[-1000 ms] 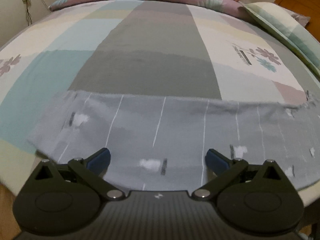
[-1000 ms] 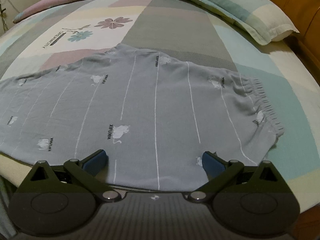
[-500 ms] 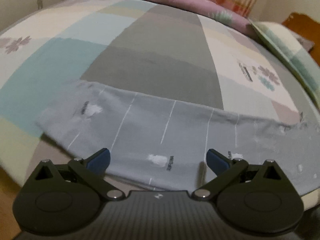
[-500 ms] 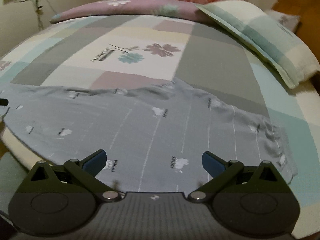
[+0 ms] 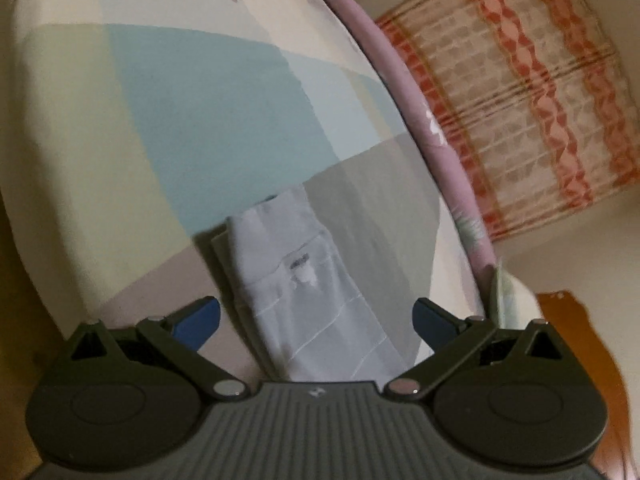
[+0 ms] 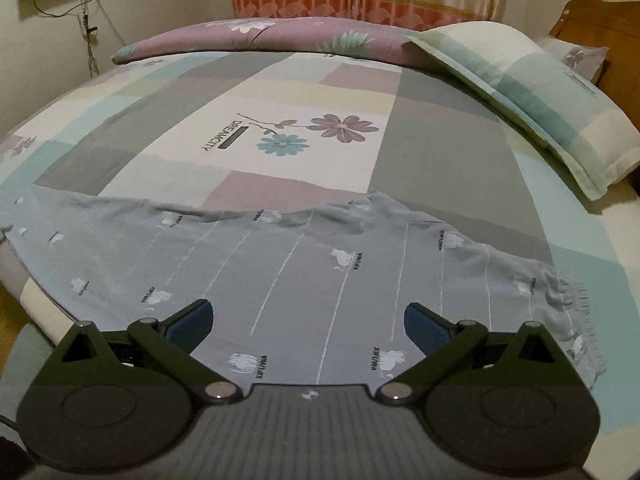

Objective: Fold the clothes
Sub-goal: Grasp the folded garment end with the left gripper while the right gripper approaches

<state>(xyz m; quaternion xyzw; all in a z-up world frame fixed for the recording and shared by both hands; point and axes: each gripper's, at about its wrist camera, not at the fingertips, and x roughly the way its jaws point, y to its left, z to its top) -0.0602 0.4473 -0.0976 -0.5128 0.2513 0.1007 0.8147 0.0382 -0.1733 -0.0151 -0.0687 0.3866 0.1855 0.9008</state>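
**Inspector:** Trousers (image 6: 304, 280): grey, thin pale stripes, small printed marks. They lie spread flat along the near edge of the bed (image 6: 440, 152), waistband gathered at the right end (image 6: 568, 300), the leg end running off to the left. No fold shows in the right view.

**Clerk:** And the claws?

**Inspector:** Right claw (image 6: 306, 320) hangs low over the near hem, jaws wide apart, nothing between them. Left claw (image 5: 316, 318) likewise stands apart and holds nothing; the leg end of the trousers (image 5: 296, 280) runs up between its pads without touching either that I can see.

**Clerk:** Why so placed?

**Inspector:** My judgement: one claw sits at each end of the garment, suited to taking both ends and bringing one over the other. Flat and full length fits either cloth laid out ready or cloth smoothed between folds; I cannot say which.

**Clerk:** Changes against the earlier frames?

**Inspector:** The left view has rolled sharply. Half a second ago it looked squarely across the leg; now the bed tilts and the curtain (image 5: 520, 120) fills the right side. The right view has drawn back and lifted since a second ago, showing more of the bed beyond, the pillow (image 6: 540, 100) and the curtain. The trousers appear unmoved. Both claws were apart then too.
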